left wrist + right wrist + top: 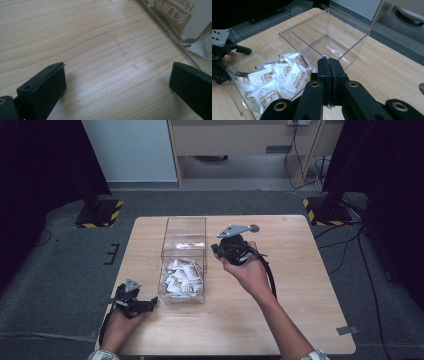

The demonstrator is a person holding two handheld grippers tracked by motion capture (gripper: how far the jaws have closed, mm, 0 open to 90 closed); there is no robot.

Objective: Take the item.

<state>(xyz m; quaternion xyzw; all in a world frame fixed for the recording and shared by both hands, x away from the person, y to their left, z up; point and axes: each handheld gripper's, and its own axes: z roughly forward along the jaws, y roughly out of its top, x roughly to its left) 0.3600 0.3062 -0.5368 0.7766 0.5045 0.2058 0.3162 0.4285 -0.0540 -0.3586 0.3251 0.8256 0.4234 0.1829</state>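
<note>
The right hand-held gripper (329, 62) is pressed together, seemingly pinching a sachet edge above the clear box (183, 265). The left hand-held gripper (117, 80) rests spread on the desk (95, 45) beside the box.

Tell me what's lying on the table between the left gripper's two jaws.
Nothing: in the left gripper view the left gripper stands open over bare wooden table. The clear box of sachets sits beyond its right jaw.

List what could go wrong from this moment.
1. The right claw is shut on a thin sachet by its edge; it might slip out before reaching the empty compartment.
2. The clear box looks light; a bump from either claw could shift it.
3. The left claw sits open close to the box wall.
</note>
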